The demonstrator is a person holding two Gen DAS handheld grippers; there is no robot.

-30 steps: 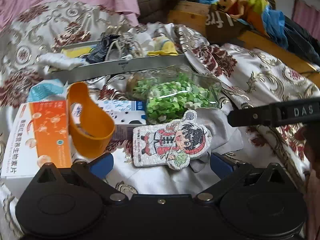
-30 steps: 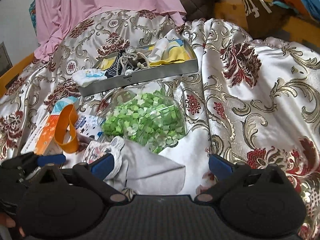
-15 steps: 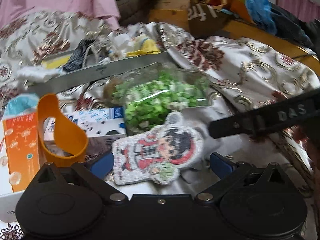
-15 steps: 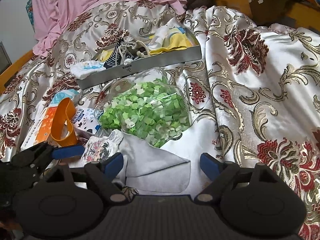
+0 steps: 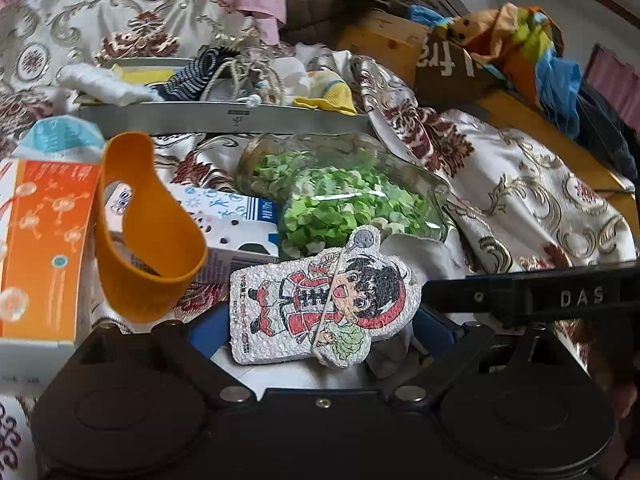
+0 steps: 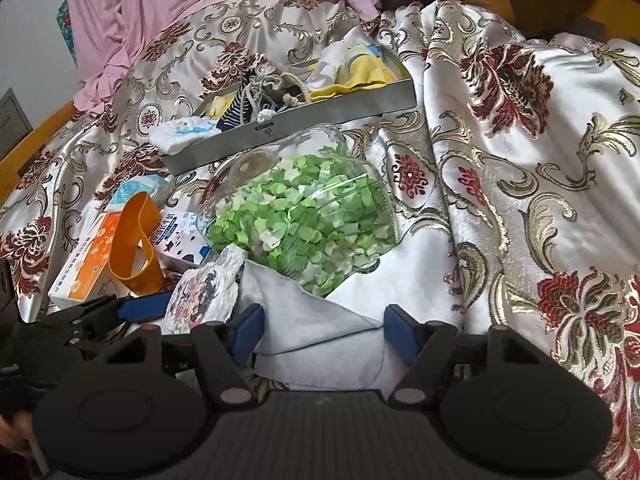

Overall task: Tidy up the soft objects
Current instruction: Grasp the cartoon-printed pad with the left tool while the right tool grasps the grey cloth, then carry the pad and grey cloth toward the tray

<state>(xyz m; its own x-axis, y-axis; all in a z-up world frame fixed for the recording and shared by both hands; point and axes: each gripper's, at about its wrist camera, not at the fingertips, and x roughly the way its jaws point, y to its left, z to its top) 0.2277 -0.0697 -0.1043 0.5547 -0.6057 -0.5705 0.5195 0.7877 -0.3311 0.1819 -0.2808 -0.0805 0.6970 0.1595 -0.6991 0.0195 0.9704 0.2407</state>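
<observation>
We find the left gripper [image 5: 324, 328] angled down over the bed, its jaws wide and just closing a little, astride the sponge [image 5: 320, 304] without pressing it. The sponge is flat, white and pebbly, printed with a cartoon figure, and lies on the grey cloth [image 6: 316, 320]. The right gripper [image 6: 322, 330] also tilts down, jaws half-wide and just narrowing, with the cloth between them, untouched. At twelve o'clock from both sits the jar [image 6: 300, 216] of green paper stars; beyond it, the tray [image 6: 304, 120] of soft items.
</observation>
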